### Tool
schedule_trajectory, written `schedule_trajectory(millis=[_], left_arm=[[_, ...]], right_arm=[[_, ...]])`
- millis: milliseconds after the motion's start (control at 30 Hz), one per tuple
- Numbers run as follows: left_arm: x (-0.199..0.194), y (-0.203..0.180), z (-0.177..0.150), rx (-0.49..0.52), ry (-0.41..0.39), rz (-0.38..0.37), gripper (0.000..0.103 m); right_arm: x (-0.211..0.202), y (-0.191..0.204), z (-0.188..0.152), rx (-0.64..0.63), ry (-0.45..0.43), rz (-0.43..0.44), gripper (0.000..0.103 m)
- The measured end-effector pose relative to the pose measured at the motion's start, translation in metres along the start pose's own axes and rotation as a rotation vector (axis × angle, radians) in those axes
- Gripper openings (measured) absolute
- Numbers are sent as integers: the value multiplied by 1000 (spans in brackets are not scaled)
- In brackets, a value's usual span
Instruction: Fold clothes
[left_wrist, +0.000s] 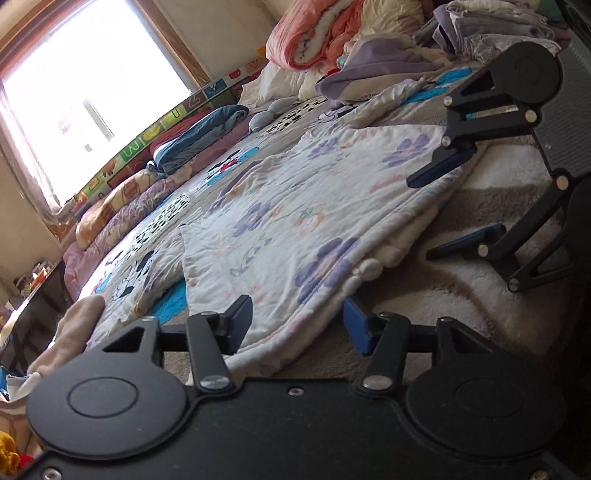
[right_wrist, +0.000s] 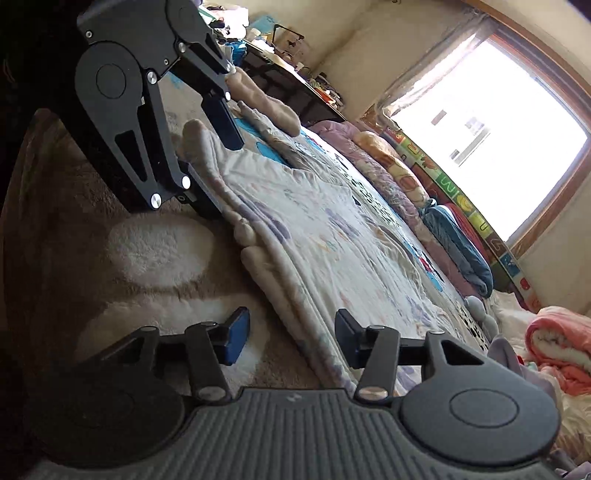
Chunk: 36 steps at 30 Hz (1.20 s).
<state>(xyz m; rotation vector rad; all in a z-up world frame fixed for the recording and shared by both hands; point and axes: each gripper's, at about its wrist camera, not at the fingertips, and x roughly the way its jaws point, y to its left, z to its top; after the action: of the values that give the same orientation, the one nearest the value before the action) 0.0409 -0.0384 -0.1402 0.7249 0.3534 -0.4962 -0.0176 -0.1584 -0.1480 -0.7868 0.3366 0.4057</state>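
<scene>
A white quilted garment with purple flowers lies spread flat on the bed, its near edge running along the fluffy beige blanket. My left gripper stands open at that near edge, with the garment's hem lying loosely between its blue-padded fingers. Further along the same edge my right gripper is also open, one finger above the cloth and one below. In the right wrist view the garment runs between the right gripper fingers, and the left gripper straddles the far corner.
A stack of folded clothes and an orange-pink blanket sit at the head of the bed. A blue folded garment lies by the colourful wall mat under the window. A beige cloth and a dark desk are at the left.
</scene>
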Motion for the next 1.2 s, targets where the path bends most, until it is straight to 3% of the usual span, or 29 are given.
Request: schedule_trajectory(millis=[167, 233, 300, 400, 600, 667, 733, 833, 900, 1033, 1200], left_arm=[[-13, -18, 0, 153, -52, -56, 33], [-9, -21, -2, 183, -40, -59, 20], [-4, -23, -4, 203, -25, -50, 17], [0, -24, -5, 221, -25, -34, 16], [11, -32, -6, 260, -20, -28, 16], [14, -34, -7, 278, -22, -28, 12], [13, -37, -9, 304, -27, -22, 7], [11, -41, -10, 346, -40, 0, 4], [9, -45, -7, 360, -57, 5, 4], [11, -51, -4, 361, -59, -14, 2], [11, -42, -11, 301, -34, -84, 2]], right_arm=[[-7, 6, 12, -55, -39, -66, 40], [-20, 14, 12, -100, -82, -39, 40], [-23, 23, 12, -132, -80, -6, 39], [-11, 23, 11, -110, -35, 26, 27], [0, 20, 14, -105, -35, 22, 27], [2, 11, 14, -60, -31, 50, 26], [4, -10, 13, 75, -21, 97, 8], [0, -45, 7, 324, -41, 168, 8], [-4, -57, 4, 424, -64, 191, 8], [-13, -63, 7, 477, -130, 234, 8], [12, -40, 4, 309, -8, 287, 8]])
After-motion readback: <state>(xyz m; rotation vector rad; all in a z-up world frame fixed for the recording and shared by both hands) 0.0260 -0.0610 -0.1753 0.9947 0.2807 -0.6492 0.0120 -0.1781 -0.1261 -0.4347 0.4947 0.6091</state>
